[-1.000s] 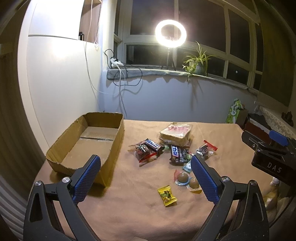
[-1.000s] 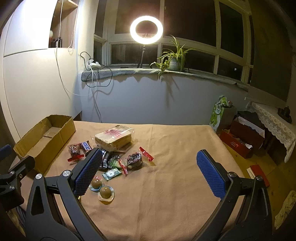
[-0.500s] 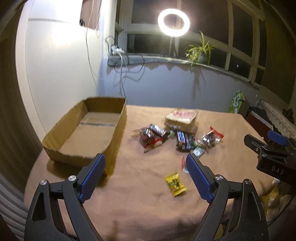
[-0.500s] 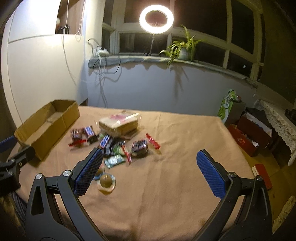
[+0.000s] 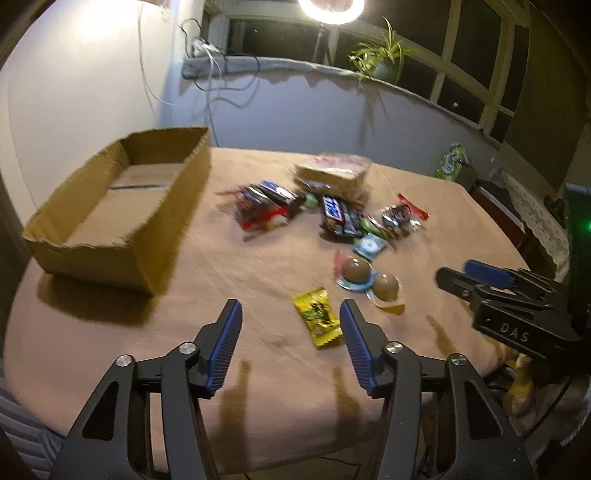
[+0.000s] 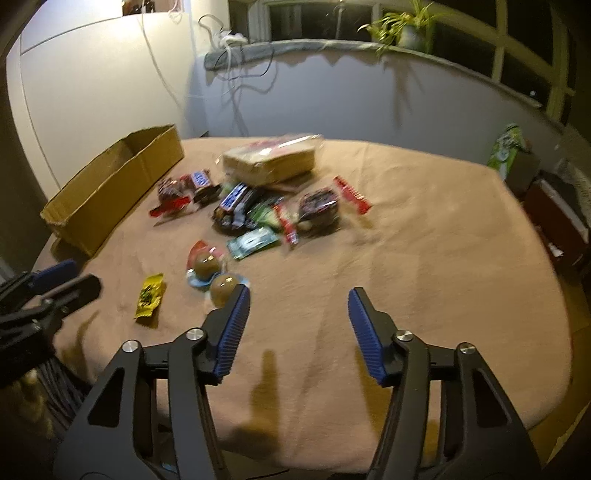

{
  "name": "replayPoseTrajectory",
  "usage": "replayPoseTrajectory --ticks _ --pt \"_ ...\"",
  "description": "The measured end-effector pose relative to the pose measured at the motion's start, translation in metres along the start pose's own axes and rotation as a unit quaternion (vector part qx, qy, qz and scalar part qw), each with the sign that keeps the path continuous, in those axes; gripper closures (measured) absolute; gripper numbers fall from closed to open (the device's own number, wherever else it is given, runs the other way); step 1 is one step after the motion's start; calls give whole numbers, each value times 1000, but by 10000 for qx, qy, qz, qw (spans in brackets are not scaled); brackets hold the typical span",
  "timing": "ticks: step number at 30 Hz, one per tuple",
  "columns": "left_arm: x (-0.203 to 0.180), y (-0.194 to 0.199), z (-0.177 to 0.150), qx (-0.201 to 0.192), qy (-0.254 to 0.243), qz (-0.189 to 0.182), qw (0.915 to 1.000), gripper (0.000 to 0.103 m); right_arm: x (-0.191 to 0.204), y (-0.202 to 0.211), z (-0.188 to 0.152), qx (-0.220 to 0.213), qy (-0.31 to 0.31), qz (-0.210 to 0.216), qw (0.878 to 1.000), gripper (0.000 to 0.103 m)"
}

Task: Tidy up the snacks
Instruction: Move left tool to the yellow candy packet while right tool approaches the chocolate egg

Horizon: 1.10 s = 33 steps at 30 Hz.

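Several wrapped snacks [image 5: 332, 212] [image 6: 255, 203] lie in a loose pile mid-table, with a bagged bread pack [image 5: 332, 171] [image 6: 273, 158] behind them. Two round chocolate balls [image 5: 356, 271] [image 6: 205, 266] sit nearer. A yellow candy packet [image 5: 317, 321] [image 6: 149, 295] lies on the cloth just beyond my left gripper [image 5: 291, 308], close to its right finger and untouched. The left jaws are closing with nothing pressed between them. My right gripper [image 6: 300, 293] hovers over bare cloth to the right of the chocolate balls. Its jaws are closing too and nothing is between them. An open cardboard box [image 5: 92, 254] [image 6: 110, 184] stands at the left.
A tan cloth covers the round table [image 5: 184, 369] [image 6: 443, 295]. The table's front edge is close below both grippers. A ring light [image 5: 330, 5] and a potted plant [image 6: 406, 22] stand at the window behind. A green bag [image 6: 508, 151] and boxes sit on the floor at the right.
Both grippers have sunk and tipped down toward the table, so the snacks look larger and nearer. Both pairs of jaws have narrowed from wide open. No snack has moved.
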<state>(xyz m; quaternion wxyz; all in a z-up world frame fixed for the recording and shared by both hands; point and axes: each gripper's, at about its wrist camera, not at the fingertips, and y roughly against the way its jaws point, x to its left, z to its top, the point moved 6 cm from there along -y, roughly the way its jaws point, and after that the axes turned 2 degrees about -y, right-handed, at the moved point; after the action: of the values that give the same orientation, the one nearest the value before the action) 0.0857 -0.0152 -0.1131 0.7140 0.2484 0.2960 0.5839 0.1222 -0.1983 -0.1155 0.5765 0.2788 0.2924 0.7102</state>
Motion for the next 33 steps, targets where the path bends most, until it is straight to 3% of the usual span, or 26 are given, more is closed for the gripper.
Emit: replayPoseTrajectory --ticks 9,18,33 --pt "-9 -20 -4 275 53 -190 9994 58 22 -26 -2 485 29 721 9962 59" --pt "-10 -34 -5 498 120 -341 9981 71 37 -43 -2 752 72 1161 9904 72" --pt "-11 -48 -7 595 9 -237 9979 72 46 -53 5 810 290 1090 9903 72"
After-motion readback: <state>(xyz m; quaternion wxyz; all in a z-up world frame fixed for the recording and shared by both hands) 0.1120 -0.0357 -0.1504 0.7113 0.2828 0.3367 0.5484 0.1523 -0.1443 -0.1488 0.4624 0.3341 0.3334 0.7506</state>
